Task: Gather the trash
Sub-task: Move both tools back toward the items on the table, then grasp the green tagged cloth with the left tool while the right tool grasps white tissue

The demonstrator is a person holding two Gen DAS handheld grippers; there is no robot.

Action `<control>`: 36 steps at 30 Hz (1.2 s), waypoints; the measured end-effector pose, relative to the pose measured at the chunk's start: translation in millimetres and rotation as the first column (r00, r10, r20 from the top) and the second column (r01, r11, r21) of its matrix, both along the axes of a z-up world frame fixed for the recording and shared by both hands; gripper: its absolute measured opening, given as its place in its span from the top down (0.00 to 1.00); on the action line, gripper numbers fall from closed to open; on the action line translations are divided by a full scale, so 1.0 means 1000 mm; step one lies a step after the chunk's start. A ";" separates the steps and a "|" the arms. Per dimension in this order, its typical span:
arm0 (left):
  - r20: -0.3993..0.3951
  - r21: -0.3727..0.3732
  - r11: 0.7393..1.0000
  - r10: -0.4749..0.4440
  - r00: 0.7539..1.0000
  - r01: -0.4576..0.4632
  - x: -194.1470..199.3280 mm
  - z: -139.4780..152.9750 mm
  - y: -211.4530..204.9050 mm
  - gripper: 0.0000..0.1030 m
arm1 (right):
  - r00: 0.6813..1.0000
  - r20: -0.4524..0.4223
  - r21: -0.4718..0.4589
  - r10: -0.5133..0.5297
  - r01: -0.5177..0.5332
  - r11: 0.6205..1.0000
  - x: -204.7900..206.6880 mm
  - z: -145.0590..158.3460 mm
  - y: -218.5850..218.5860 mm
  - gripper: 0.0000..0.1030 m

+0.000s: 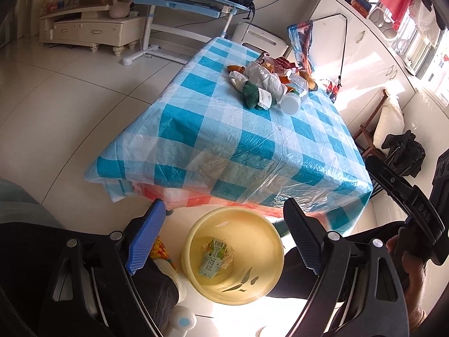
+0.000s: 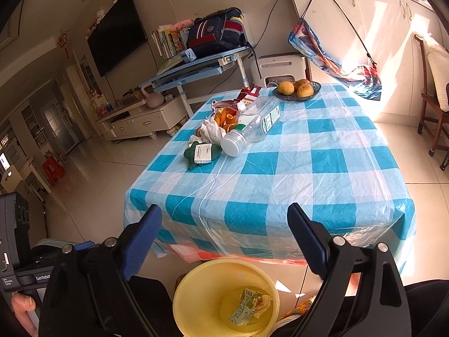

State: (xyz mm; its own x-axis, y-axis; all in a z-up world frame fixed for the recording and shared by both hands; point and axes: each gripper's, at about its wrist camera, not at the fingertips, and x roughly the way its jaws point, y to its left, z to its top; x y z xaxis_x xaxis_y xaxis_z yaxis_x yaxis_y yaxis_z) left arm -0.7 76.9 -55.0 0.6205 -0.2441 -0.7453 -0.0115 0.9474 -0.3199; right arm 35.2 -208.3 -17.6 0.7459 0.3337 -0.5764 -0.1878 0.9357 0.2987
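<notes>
In the left wrist view the left hand-held gripper (image 1: 224,241) fills the bottom of the frame, its jaws wide apart with nothing between them. Below the gap stands a yellow bucket (image 1: 196,269) on the floor at bottom centre, holding a crushed green carton (image 1: 213,259) and a scrap of paper. Above it, the table (image 1: 224,140) in blue-and-white check carries a trash pile (image 1: 263,81) in the upper centre: a green rag, a white plastic bag, orange peel and a clear bottle (image 1: 294,98) lying on its side.

In the right wrist view the right hand-held gripper (image 2: 224,241) also stands wide apart and empty. The bucket is at bottom centre, and a dark bowl (image 2: 316,86) of yellow-orange fruit (image 2: 297,87) sits at upper centre-right on the table.
</notes>
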 end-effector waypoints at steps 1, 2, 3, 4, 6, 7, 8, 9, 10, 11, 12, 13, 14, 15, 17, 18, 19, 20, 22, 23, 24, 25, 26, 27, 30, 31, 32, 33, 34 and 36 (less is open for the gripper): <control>-0.001 0.003 1.000 0.018 1.000 -0.018 0.001 0.003 0.002 0.20 | 1.000 0.006 -0.002 0.006 -0.006 1.000 0.000 0.002 0.001 0.15; -0.001 -0.003 0.999 0.036 0.999 -0.036 0.002 0.007 0.006 0.20 | 1.000 0.015 -0.009 0.012 -0.012 1.000 -0.001 0.004 0.003 0.15; 0.001 -0.010 0.999 0.051 0.999 -0.051 0.003 0.011 0.008 0.20 | 1.000 0.025 -0.021 0.016 -0.015 1.000 -0.002 0.006 0.005 0.15; 0.007 -0.011 0.998 0.058 0.998 -0.058 0.005 0.014 0.010 0.20 | 0.999 0.032 -0.030 0.020 -0.019 0.999 -0.003 0.008 0.006 0.15; 0.028 0.003 0.999 0.049 0.998 -0.049 0.008 0.019 0.011 0.20 | 0.999 0.032 -0.037 0.032 -0.031 0.999 -0.001 0.009 0.009 0.15; 0.035 0.022 0.999 0.035 0.999 -0.036 0.011 0.019 0.011 0.20 | 0.999 0.027 -0.046 0.036 -0.035 0.998 0.001 0.009 0.011 0.15; 0.032 0.049 0.998 0.025 0.999 -0.027 0.015 0.018 0.011 0.20 | 0.999 0.023 -0.055 0.042 -0.040 0.998 0.004 0.009 0.012 0.15; 0.015 0.073 0.997 0.025 1.000 -0.026 0.020 0.015 0.013 0.20 | 0.999 0.019 -0.058 0.050 -0.049 0.997 0.008 0.010 0.014 0.15; -0.003 0.075 0.997 0.030 1.000 -0.030 0.025 0.012 0.015 0.20 | 0.998 0.014 -0.067 0.058 -0.057 0.996 0.012 0.011 0.016 0.15; -0.017 0.057 0.998 0.035 0.999 -0.034 0.030 0.010 0.018 0.20 | 0.998 0.013 -0.081 0.067 -0.066 0.995 0.015 0.012 0.019 0.15; -0.029 0.043 0.998 0.041 0.999 -0.040 0.037 0.009 0.021 0.20 | 0.997 0.008 -0.096 0.076 -0.075 0.993 0.020 0.013 0.021 0.15; -0.035 0.041 0.998 0.045 0.998 -0.044 0.043 0.009 0.022 0.20 | 0.996 0.001 -0.107 0.085 -0.085 0.991 0.025 0.013 0.022 0.15; -0.035 0.044 0.998 0.044 0.998 -0.043 0.051 0.010 0.021 0.20 | 0.996 -0.007 -0.112 0.091 -0.092 0.989 0.031 0.013 0.023 0.15; -0.032 0.050 0.998 0.040 0.999 -0.039 0.059 0.012 0.020 0.20 | 0.995 -0.022 -0.112 0.099 -0.101 0.989 0.038 0.012 0.023 0.15; -0.021 0.067 0.998 0.022 1.000 -0.020 0.075 0.017 0.014 0.20 | 0.993 -0.041 -0.108 0.107 -0.111 0.988 0.052 0.011 0.023 0.16; -0.017 0.075 0.997 0.008 1.000 -0.007 0.085 0.019 0.009 0.20 | 0.993 -0.050 -0.116 0.111 -0.116 0.986 0.059 0.009 0.023 0.17; -0.018 0.080 0.997 -0.011 1.000 0.012 0.094 0.020 0.004 0.20 | 0.992 -0.060 -0.126 0.113 -0.120 0.985 0.067 0.008 0.024 0.20; -0.020 0.083 0.996 -0.034 0.999 0.036 0.104 0.020 -0.003 0.20 | 0.991 -0.070 -0.128 0.113 -0.121 0.984 0.074 0.007 0.023 0.20; -0.015 0.094 0.993 -0.075 0.997 0.076 0.123 0.018 -0.017 0.20 | 0.991 -0.080 -0.118 0.104 -0.113 0.987 0.088 0.006 0.019 0.21; -0.018 0.107 0.990 -0.091 0.996 0.092 0.133 0.016 -0.025 0.20 | 0.992 -0.082 -0.113 0.098 -0.107 0.988 0.094 0.007 0.017 0.21; -0.024 0.113 0.988 -0.103 0.994 0.105 0.144 0.013 -0.033 0.20 | 0.992 -0.079 -0.107 0.093 -0.101 0.989 0.099 0.007 0.014 0.21; -0.027 0.108 0.988 -0.111 0.993 0.114 0.154 0.011 -0.040 0.20 | 0.993 -0.075 -0.098 0.088 -0.095 0.991 0.102 0.007 0.011 0.21; -0.031 0.102 0.988 -0.114 0.993 0.117 0.163 0.008 -0.045 0.20 | 0.994 -0.075 -0.088 0.081 -0.088 0.992 0.105 0.005 0.009 0.22; -0.037 0.101 0.988 -0.112 0.993 0.115 0.174 0.004 -0.051 0.20 | 0.994 -0.079 -0.074 0.073 -0.079 0.994 0.107 0.003 0.005 0.21; -0.060 0.086 0.991 -0.099 0.993 0.104 0.202 -0.008 -0.065 0.20 | 0.994 -0.097 -0.030 0.060 -0.063 0.998 0.111 -0.004 -0.003 0.22; -0.067 0.081 0.992 -0.092 0.993 0.097 0.210 -0.012 -0.068 0.21 | 0.994 -0.094 -0.026 0.059 -0.061 0.998 0.112 -0.003 -0.004 0.22; -0.071 0.083 0.993 -0.082 0.994 0.088 0.217 -0.015 -0.070 0.22 | 0.995 -0.087 -0.025 0.058 -0.061 0.998 0.112 -0.001 -0.005 0.21; -0.075 0.083 0.993 -0.077 0.994 0.083 0.223 -0.019 -0.072 0.26 | 0.995 -0.078 -0.022 0.058 -0.060 0.998 0.113 0.000 -0.007 0.22; -0.080 0.082 0.993 -0.077 0.994 0.084 0.229 -0.022 -0.074 0.34 | 0.996 -0.072 -0.018 0.055 -0.057 0.998 0.114 0.001 -0.008 0.21; -0.088 0.090 0.992 -0.081 0.993 0.089 0.236 -0.026 -0.079 0.48 | 0.997 -0.064 -0.007 0.052 -0.052 0.999 0.117 0.004 -0.011 0.22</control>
